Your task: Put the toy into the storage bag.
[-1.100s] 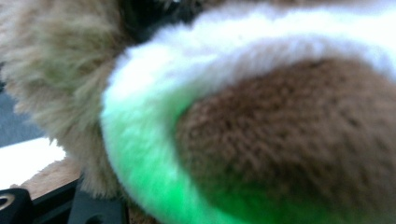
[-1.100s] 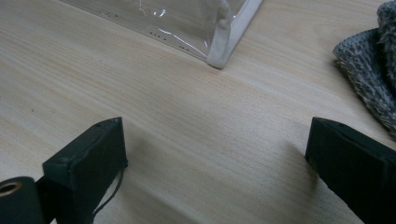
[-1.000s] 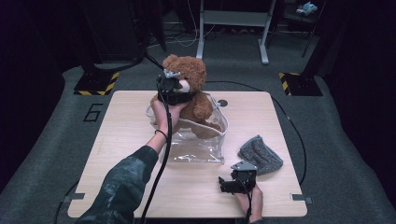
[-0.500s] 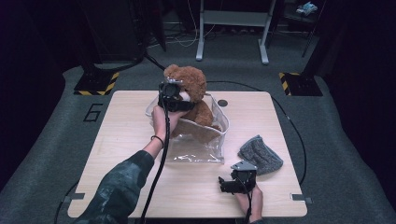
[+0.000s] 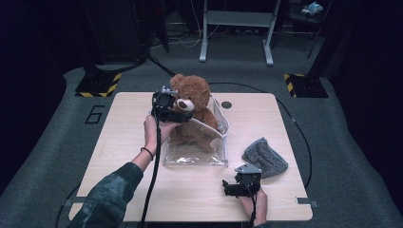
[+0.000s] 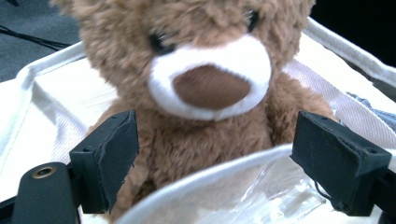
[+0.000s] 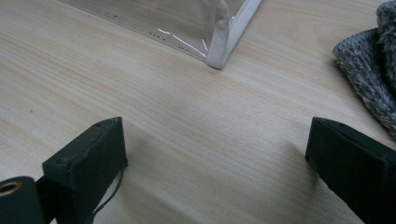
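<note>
A brown teddy bear (image 5: 192, 99) sits upright in a clear pouch with white trim (image 5: 195, 154) at the middle of the table. My left gripper (image 5: 184, 115) hovers at the bear's left side, by its chin. In the left gripper view the bear (image 6: 205, 84) faces me over the pouch rim (image 6: 196, 186); the left gripper (image 6: 212, 163) has just been opening, and its pads stand apart from the fur. My right gripper (image 5: 227, 188) rests open on the wood near the front edge, with nothing between its jaws (image 7: 215, 158).
A grey knitted cap (image 5: 265, 156) lies right of the pouch, just beyond my right gripper, and shows at the right edge of the right gripper view (image 7: 369, 84). The pouch's corner (image 7: 219, 56) is ahead of that gripper. Bare table (image 5: 119, 142) lies to the left.
The bear has sunk lower into the pouch. My left gripper came down and to the left with it, and its jaws have spread off the bear. The right gripper kept still.
</note>
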A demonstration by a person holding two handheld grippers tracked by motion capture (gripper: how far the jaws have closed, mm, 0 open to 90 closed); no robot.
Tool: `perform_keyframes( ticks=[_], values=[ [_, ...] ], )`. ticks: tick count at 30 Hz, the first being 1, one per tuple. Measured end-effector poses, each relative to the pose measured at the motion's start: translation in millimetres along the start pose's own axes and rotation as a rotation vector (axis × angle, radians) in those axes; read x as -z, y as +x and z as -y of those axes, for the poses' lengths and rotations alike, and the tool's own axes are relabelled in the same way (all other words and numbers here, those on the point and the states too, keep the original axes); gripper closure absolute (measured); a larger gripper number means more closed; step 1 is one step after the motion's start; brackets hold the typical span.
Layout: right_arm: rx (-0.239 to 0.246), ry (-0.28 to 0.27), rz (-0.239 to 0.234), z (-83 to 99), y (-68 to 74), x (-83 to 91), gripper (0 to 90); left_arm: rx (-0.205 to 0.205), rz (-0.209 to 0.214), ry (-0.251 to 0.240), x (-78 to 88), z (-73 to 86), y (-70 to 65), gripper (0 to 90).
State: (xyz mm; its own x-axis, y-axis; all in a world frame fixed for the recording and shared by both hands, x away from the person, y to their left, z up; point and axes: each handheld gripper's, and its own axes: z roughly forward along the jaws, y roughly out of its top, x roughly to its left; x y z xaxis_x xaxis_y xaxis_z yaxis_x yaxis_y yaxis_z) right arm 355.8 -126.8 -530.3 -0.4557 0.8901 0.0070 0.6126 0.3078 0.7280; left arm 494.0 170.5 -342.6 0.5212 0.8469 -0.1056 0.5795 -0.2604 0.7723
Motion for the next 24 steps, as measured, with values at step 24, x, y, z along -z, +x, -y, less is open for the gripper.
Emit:
perform_keyframes(
  ticks=[24],
  values=[
    [0.008,0.004,0.008,-0.9,-2.2,-0.2,4.5,0.042,-0.029,-0.027,63.2,59.9,55.0,11.9]
  ],
)
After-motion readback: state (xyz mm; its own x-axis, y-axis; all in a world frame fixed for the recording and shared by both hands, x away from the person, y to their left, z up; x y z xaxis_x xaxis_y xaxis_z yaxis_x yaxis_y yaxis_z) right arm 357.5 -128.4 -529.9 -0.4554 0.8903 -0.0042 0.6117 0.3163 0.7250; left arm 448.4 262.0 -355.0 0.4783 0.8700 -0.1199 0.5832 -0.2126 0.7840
